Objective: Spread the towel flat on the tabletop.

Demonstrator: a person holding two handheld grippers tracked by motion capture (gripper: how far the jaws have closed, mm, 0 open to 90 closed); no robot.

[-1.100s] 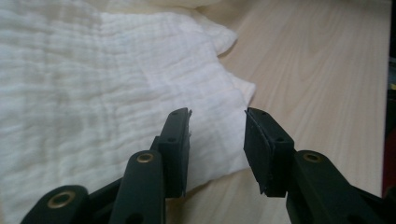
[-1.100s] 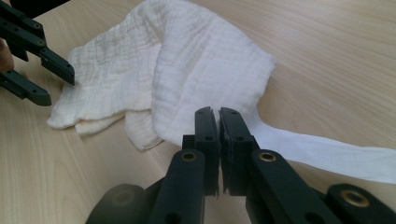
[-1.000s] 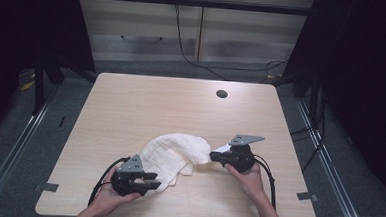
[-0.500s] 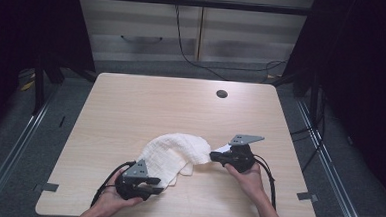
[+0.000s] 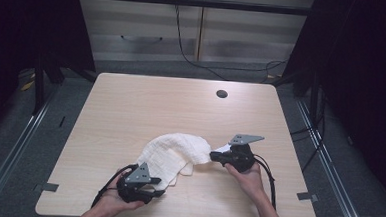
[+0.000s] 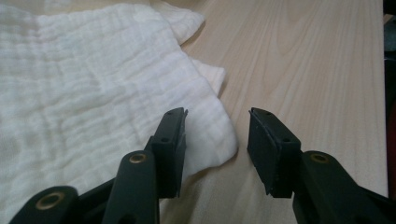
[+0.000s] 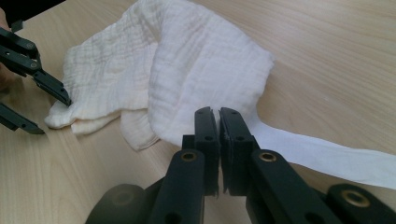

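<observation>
The far left portion of the crumpled white muslin cloth (image 6: 93,93) is cut off by the left and top edges of the left gripper view. In the right gripper view, the cloth's flat white strap (image 7: 327,154) is cut off at the right edge, and its near end is hidden behind the closed black jaws. In the high view, both forearms are cut off by the bottom edge.

Crinkled white cloth (image 5: 173,155) on matt wood-grain table (image 5: 146,106).
</observation>
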